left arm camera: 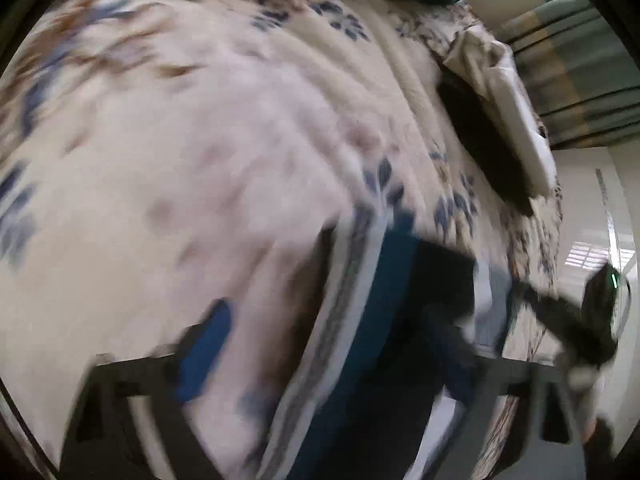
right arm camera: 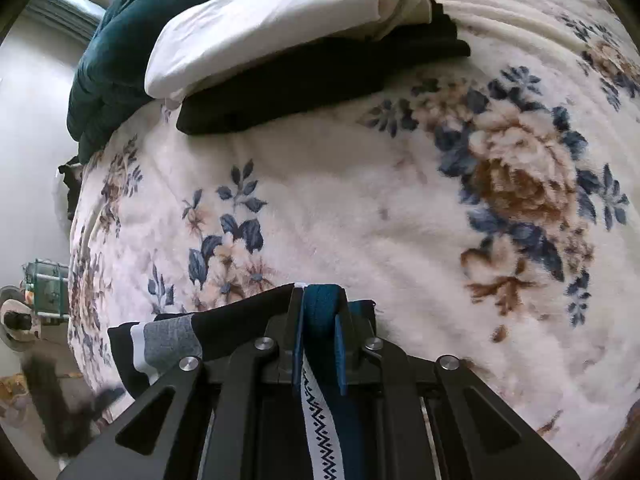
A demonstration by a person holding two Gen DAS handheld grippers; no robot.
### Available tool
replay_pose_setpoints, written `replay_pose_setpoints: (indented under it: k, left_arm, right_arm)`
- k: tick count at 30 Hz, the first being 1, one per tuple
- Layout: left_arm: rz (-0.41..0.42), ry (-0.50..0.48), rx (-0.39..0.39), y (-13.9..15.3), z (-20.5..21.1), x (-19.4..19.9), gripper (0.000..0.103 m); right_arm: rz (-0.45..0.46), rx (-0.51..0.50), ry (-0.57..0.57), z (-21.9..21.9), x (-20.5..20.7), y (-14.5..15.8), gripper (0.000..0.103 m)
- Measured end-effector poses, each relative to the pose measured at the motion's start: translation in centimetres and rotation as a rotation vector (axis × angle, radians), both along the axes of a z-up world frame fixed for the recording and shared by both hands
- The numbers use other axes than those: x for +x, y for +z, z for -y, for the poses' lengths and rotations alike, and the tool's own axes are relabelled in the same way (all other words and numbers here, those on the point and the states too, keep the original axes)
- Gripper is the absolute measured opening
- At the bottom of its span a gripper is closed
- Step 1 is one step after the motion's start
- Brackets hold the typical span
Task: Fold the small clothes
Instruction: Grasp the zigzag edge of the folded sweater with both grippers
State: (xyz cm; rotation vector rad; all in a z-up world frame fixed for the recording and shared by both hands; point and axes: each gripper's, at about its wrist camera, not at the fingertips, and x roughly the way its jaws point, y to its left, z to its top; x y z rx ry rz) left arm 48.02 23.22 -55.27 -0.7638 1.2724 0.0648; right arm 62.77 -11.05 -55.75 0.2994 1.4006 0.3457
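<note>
Garment (right arm camera: 320,312) between right gripper (right arm camera: 319,300) fingers

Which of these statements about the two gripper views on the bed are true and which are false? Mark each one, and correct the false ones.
1. The right gripper is shut on the blue garment. True.
2. The blanket is plain grey. False: it is cream with blue and brown flowers.
3. A white folded cloth lies on a black garment. True.
4. The left wrist view is sharp. False: it is blurred, so the left gripper cannot be read.
</note>
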Motion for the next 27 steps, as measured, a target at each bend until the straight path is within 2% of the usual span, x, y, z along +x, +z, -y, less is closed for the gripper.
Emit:
replay_pose_setpoints:
  k: [1,2,6,9,11,12,13,14,15,16,19,20,22,24,25,26,27]
  left_arm:
    - [0.012,-0.007,-0.045,-0.3,-0.1,1.1,0.032]
    - [0.001,-0.007,-0.071,-1.0,-0.1,2.4,0.022]
    - [-0.022,-0.052,-0.044,-2.1,0.5,5.8,0.022]
    - [-0.031,-0.082,-0.052,-1.8,0.3,6.0,0.026]
    - [-0.020,-0.086,-0.075,-0.2,-0.5,3.9,0.032]
    - [-0.012,-0.071,-0.089,0.7,-1.2,2.7,0.034]
    - [-0.002,-0.059,-0.101,1.5,-1.2,1.6,0.044]
    - [0.003,-0.049,-0.106,2.3,-1.3,-0.1,0.061]
    - [0.008,-0.046,-0.108,2.8,-1.4,-1.9,0.065]
    - [0.015,-0.043,-0.115,3.3,-1.3,-3.5,0.066]
    - [-0.042,-0.036,-0.116,3.3,-0.1,-8.4,0.068]
    - [-0.061,-0.032,-0.126,2.9,0.4,-9.7,0.068]
    - [-0.147,-0.005,-0.141,1.3,1.6,-12.4,0.068]
    - [-0.149,0.058,-0.184,0.5,2.0,-14.2,0.064]
    - [-0.117,0.114,-0.217,0.6,2.0,-15.0,0.039]
    - [-0.098,0.148,-0.243,0.6,2.0,-15.5,0.017]
    - [-0.085,0.170,-0.240,0.9,2.1,-15.8,0.017]
  right_arm:
    - [-0.011,0.003,0.009,-0.3,0.1,-0.2,0.013]
    - [-0.015,-0.005,0.013,-0.4,0.1,-0.3,0.013]
    - [-0.019,-0.035,-0.019,0.1,0.5,-0.6,0.013]
    - [-0.054,-0.053,-0.051,0.4,1.2,-1.7,0.013]
    - [-0.107,-0.036,-0.034,0.2,1.4,-2.6,0.015]
    - [-0.143,-0.014,-0.044,0.6,1.3,-2.8,0.021]
    - [-0.177,0.024,-0.068,1.3,0.9,-2.7,0.031]
    - [-0.195,0.045,-0.080,1.9,0.4,-2.6,0.036]
    - [-0.213,0.070,-0.096,3.0,-0.7,-2.0,0.046]
    - [-0.225,0.082,-0.106,3.8,-1.8,-1.7,0.052]
    - [-0.311,0.102,-0.113,6.0,-6.8,-1.8,0.057]
    - [-0.357,0.111,-0.129,6.7,-9.0,-2.4,0.057]
    - [-0.393,0.169,-0.178,7.8,-11.7,-3.0,0.057]
    - [-0.428,0.228,-0.262,8.9,-14.8,-4.1,0.058]
    - [-0.432,0.235,-0.294,9.2,-15.6,-4.5,0.054]
    - [-0.433,0.240,-0.329,9.5,-16.6,-4.8,0.045]
    - [-0.416,0.259,-0.356,9.6,-17.6,-4.8,0.012]
